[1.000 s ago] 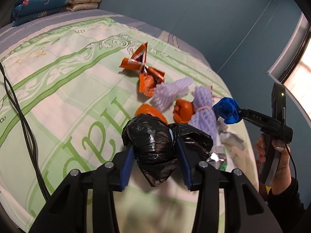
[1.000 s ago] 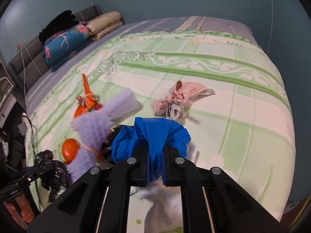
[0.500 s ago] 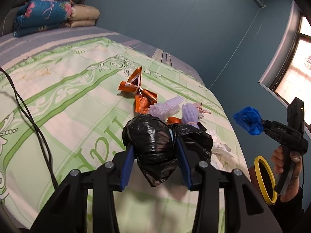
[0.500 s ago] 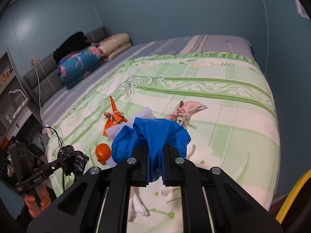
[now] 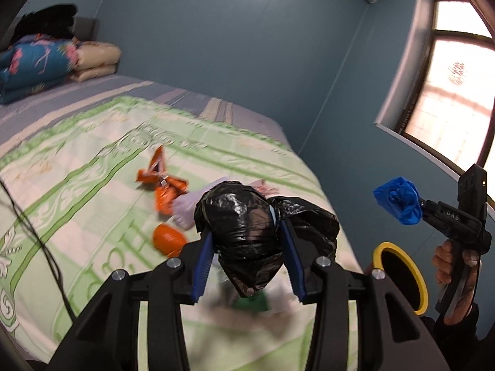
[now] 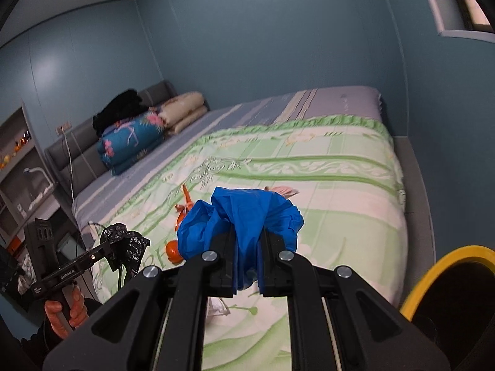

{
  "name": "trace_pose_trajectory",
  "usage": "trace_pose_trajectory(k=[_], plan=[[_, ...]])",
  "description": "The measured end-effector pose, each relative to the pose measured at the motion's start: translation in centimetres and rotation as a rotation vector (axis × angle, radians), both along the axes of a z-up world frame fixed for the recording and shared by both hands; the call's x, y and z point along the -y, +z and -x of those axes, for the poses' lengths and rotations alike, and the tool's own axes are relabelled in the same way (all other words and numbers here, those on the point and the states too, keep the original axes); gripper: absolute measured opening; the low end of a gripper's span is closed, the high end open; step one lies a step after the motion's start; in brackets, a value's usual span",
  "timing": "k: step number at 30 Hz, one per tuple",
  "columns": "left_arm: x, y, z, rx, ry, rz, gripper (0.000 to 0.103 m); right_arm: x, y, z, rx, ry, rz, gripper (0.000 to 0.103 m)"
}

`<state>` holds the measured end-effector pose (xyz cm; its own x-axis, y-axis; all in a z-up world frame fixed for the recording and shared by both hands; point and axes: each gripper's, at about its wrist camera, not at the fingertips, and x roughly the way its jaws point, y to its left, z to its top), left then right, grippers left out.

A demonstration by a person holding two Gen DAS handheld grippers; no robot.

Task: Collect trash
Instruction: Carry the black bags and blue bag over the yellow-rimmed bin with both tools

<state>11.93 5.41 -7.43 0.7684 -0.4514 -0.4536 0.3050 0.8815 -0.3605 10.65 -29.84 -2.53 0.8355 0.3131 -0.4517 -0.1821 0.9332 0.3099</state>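
- The left gripper (image 5: 246,244) is clenched on a crumpled black plastic bag (image 5: 244,235), its blue pads pressing the wad from either side; the bag bulges above the fingers and a loose tail hangs below them.
- Under it the green-patterned bed cover (image 5: 77,204) carries trash not yet collected: a torn orange wrapper (image 5: 161,182), a white foam fruit net (image 5: 185,207) and a round orange piece (image 5: 168,239) (peel or fruit, I cannot tell which), all left of and beyond the left fingers.
- The yellow-rimmed bin (image 5: 416,273) stands off the bed's near right corner, lower than both grippers; it lies right of the black bag and just below and left of the right gripper (image 6: 247,259), so the right hand (image 5: 454,266) is the nearer one for a drop.
- The right gripper is squeezed tight on a balled blue plastic bag (image 6: 241,219), which spills over the fingertips; in its own view the bin rim (image 6: 445,266) sits at the lower right.
- Against a second ago: both grippers have lifted off the bed, the litter now looks smaller and farther, the blue bag has swung right, away from the pile, and the bin has come into view (the grips look the same).
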Motion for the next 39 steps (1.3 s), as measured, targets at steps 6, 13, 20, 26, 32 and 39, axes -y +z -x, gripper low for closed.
trace_pose_trajectory(k=[6, 13, 20, 26, 32, 39], plan=[[4.1, 2.4, 0.3, 0.037, -0.075, -0.005, 0.04, 3.8, 1.0, 2.6, 0.063, -0.086, -0.047, 0.008], [9.5, 4.0, -0.3, 0.051, -0.179, -0.021, 0.04, 7.8, 1.8, 5.5, 0.114, -0.2, -0.05, 0.008], [15.2, 4.8, -1.0, 0.059, -0.296, -0.036, 0.04, 11.5, 3.5, 7.8, 0.135, -0.295, -0.054, 0.008], [20.1, 5.5, -1.4, 0.063, -0.388, -0.038, 0.04, 14.3, 3.8, 10.0, 0.112, -0.371, 0.002, 0.008], [24.9, 5.3, -1.5, 0.052, -0.468, -0.044, 0.04, 16.3, 4.1, 12.1, 0.113, -0.443, 0.035, 0.008], [30.0, 4.8, -0.8, 0.046, -0.556, -0.057, 0.04, 18.5, 3.7, 13.7, 0.112, -0.541, 0.075, 0.008]])
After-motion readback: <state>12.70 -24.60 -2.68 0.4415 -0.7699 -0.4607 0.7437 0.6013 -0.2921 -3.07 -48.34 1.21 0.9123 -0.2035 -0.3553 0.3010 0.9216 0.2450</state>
